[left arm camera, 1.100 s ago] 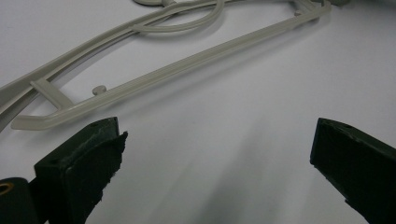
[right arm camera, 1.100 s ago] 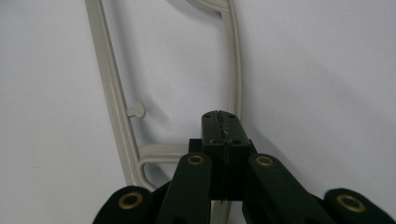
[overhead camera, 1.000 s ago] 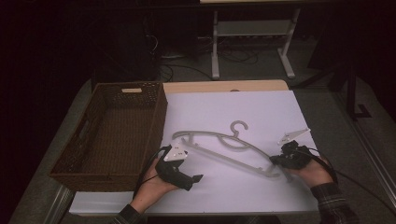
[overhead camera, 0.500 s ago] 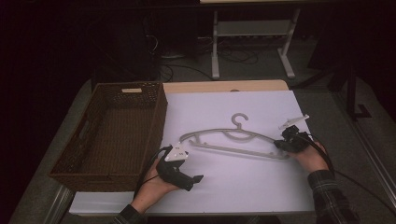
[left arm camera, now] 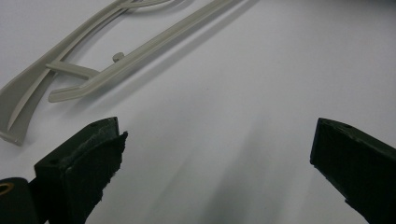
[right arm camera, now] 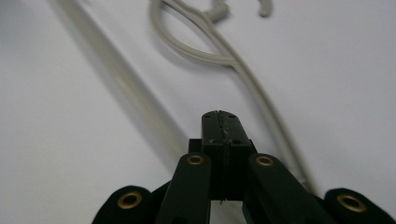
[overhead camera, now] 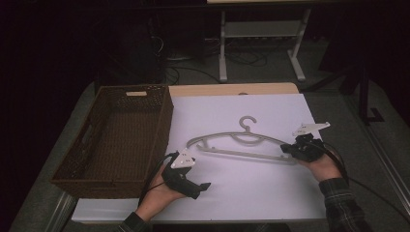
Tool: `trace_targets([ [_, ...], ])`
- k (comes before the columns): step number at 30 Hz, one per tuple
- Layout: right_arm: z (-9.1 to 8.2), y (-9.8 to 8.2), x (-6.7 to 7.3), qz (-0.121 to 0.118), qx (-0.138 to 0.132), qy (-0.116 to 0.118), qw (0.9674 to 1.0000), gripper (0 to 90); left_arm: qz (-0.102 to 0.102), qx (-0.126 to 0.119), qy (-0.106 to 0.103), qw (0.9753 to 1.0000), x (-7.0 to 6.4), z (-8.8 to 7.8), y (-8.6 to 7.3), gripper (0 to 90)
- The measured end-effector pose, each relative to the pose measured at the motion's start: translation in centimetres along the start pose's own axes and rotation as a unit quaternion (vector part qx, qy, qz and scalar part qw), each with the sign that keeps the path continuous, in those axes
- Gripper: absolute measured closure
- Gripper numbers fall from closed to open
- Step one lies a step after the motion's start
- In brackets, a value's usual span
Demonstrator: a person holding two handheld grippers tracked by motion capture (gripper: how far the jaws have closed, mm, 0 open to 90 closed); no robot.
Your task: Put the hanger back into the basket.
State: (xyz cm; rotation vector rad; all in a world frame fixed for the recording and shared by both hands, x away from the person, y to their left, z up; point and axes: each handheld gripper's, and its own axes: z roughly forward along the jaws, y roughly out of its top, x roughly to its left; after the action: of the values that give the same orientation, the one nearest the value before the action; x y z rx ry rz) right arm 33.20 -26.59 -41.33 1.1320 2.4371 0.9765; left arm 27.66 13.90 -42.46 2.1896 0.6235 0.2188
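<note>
A pale grey plastic hanger (overhead camera: 241, 153) lies flat on the white table, hook pointing away from me. My right gripper (overhead camera: 287, 151) sits at the hanger's right end with its jaws shut pad to pad. In the right gripper view the shut tips (right arm camera: 219, 119) lie over the corner where the hanger's arm (right arm camera: 261, 88) and bar meet; the very end is hidden under the linkage, and nothing shows between the pads. My left gripper (overhead camera: 193, 171) rests near the front edge, jaws wide open and empty (left arm camera: 215, 144), just short of the hanger's left end (left arm camera: 140, 44).
A dark brown wicker basket (overhead camera: 164, 125) stands empty along the left side of the table. The white sheet (overhead camera: 251, 193) covers the table, with a wooden strip (overhead camera: 232, 90) at its far edge. A white stand (overhead camera: 261, 29) is on the floor beyond.
The right hand has moved away from me, and the hanger's right end has swung with it, so the hanger now lies level across the table. The left hand has stayed put.
</note>
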Motion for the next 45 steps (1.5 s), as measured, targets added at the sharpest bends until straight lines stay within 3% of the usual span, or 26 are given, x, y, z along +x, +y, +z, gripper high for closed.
trace_targets([
  [3, -0.1, 0.2, 0.9, -0.005, -0.007, 0.014, 0.9999, 89.6, -0.001, 0.0, -0.001, 1.0, 0.0, 0.0, 0.0, 1.9],
  [7, 0.3, 1.2, 2.7, -0.008, -0.036, 0.031, 0.9988, 89.6, -0.001, 0.002, -0.002, 1.0, -0.1, 0.1, -0.1, 1.9],
  [13, 2.5, 2.0, 4.3, -0.023, -0.029, 0.039, 0.9985, 89.6, 0.0, 0.003, -0.002, 1.0, 0.0, 0.2, -0.2, 1.9],
  [24, 5.1, 2.5, 4.6, -0.025, -0.012, 0.041, 0.9988, 89.6, -0.001, 0.003, -0.002, 1.0, 0.0, 0.2, -0.2, 1.9],
  [32, 5.6, 2.5, 4.6, -0.018, -0.012, 0.047, 0.9987, 89.7, -0.001, 0.004, -0.002, 1.0, 0.0, 0.3, -0.2, 1.9],
  [45, 6.0, 2.0, 5.0, -0.024, -0.001, 0.035, 0.9991, 89.7, -0.004, 0.002, -0.001, 1.0, 0.1, 0.2, -0.2, 1.9],
])
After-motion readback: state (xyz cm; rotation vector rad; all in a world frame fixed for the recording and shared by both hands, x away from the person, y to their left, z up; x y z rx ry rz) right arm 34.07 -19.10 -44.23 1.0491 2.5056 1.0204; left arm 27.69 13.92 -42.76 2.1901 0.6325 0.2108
